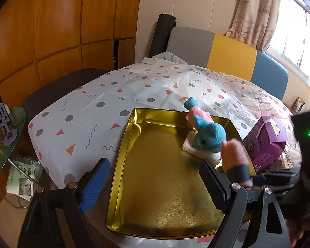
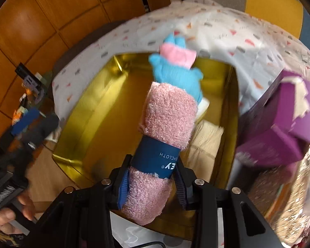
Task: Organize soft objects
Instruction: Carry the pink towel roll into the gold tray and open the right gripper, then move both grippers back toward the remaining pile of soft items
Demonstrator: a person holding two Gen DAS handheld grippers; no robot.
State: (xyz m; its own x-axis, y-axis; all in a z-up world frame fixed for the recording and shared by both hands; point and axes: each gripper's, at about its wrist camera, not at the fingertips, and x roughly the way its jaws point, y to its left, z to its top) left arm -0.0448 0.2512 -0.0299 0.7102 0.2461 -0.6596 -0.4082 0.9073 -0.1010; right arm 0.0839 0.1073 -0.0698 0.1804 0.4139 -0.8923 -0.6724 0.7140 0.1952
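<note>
While right fingers [image 2: 150, 183] clamp fuzzy pink rolled washcloth [image 2: 167, 111], left fingers [image 1: 153, 188] spread empty over glossy gold tin [image 1: 155, 186].

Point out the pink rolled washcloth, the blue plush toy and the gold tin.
pink rolled washcloth [image 2: 167, 111], right wrist view, fuzzy upper roll.
blue plush toy [image 1: 209, 137], left wrist view, head.
gold tin [image 1: 122, 144], left wrist view, left wall.
</note>
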